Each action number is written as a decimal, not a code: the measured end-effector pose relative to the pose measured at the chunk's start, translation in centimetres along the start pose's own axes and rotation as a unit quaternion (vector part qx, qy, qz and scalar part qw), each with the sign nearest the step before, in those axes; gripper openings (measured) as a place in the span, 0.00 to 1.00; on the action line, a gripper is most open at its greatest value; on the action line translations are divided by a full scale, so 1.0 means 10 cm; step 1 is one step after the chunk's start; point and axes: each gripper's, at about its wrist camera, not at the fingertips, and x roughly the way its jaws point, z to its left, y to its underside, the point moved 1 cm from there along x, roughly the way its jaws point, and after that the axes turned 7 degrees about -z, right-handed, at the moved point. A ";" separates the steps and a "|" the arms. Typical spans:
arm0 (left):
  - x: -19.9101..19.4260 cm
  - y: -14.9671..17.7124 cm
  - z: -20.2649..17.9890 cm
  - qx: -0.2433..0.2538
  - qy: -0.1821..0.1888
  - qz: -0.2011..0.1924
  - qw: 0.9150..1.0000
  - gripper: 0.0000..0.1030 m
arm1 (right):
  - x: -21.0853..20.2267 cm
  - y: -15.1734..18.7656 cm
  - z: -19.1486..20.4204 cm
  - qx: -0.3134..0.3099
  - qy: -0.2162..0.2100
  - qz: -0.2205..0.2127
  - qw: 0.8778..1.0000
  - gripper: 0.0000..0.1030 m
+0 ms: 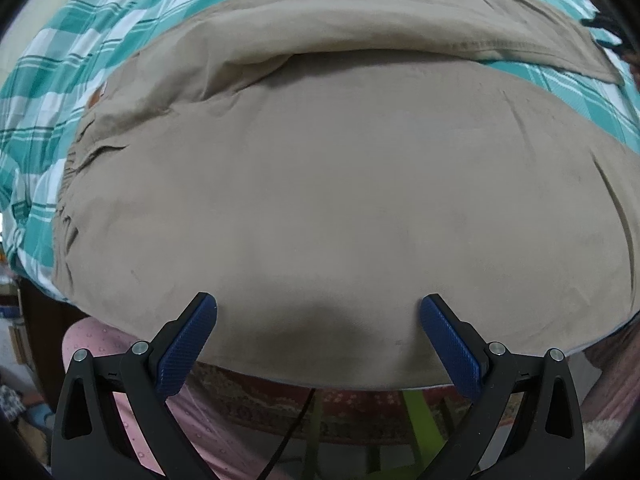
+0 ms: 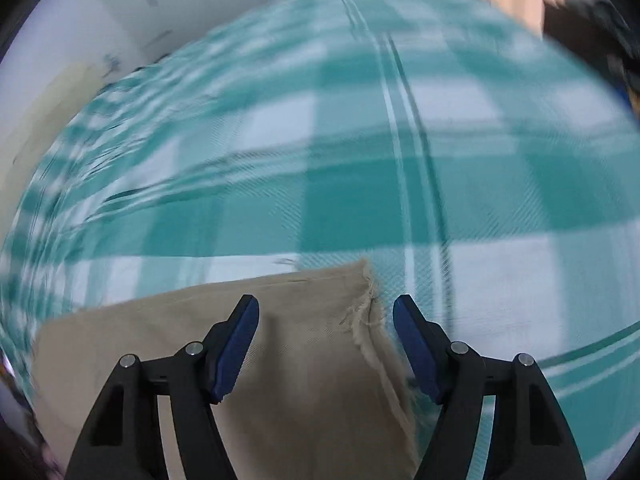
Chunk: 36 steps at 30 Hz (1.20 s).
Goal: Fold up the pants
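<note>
A: Left wrist view first, left to right. Teal-and-white checked bedsheet [image 1: 80, 60] runs up the left edge, then the tan cotton pants [image 1: 340, 208] fill most of the frame, spread flat on that sheet.

B: Waistband?

A: Gathered elastic waist at the left edge of the pants. One leg lies doubled over along the top, its stitched seam showing. Near edge of the pants hangs at the bed's front edge. Below that, pink dotted fabric [image 1: 120, 360] at lower left, a patterned red rug [image 1: 300, 404] under the bed edge, a lime-green plastic leg [image 1: 420, 416] right of centre.

B: Left gripper?

A: Left gripper [image 1: 318, 310], black frame with blue ribbed pads [image 1: 186, 348], fingers spread wide, nothing between them, tips over the near part of the pants.

B: Right wrist view?

A: Blurred. Pale wall [image 2: 100, 12] at upper left, the checked sheet across the middle, and only here a frayed hem corner of the pants [image 2: 304, 340], loose threads along its right edge, lying on the sheet. The left view doesn't show that frayed end; this view doesn't show the waist or the rug.

B: Right gripper?

A: Right gripper [image 2: 326, 312], fingers apart, empty; left pad [image 2: 236, 352] over the tan cloth, right pad over the sheet just beside the hem edge. Can't tell whether the pads touch the fabric.

B: Containers?

A: I see no container in either view.
</note>
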 end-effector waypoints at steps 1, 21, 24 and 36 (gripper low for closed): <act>0.00 0.00 0.00 0.003 -0.003 0.001 1.000 0.99 | 0.05 0.03 -0.01 0.003 0.002 0.005 1.000 0.54; 0.00 -0.81 0.22 -0.003 -0.041 -0.090 0.995 0.99 | -1.44 0.08 0.82 -0.231 0.075 -0.208 0.948 0.02; 0.06 -1.15 0.46 -0.035 -0.055 -0.118 0.991 0.99 | -0.99 -0.12 0.54 -0.207 0.140 -0.170 0.953 0.02; 0.43 -1.31 0.75 -0.064 -0.070 -0.119 0.988 0.99 | -1.19 0.61 0.27 -0.076 0.130 -0.075 0.986 0.68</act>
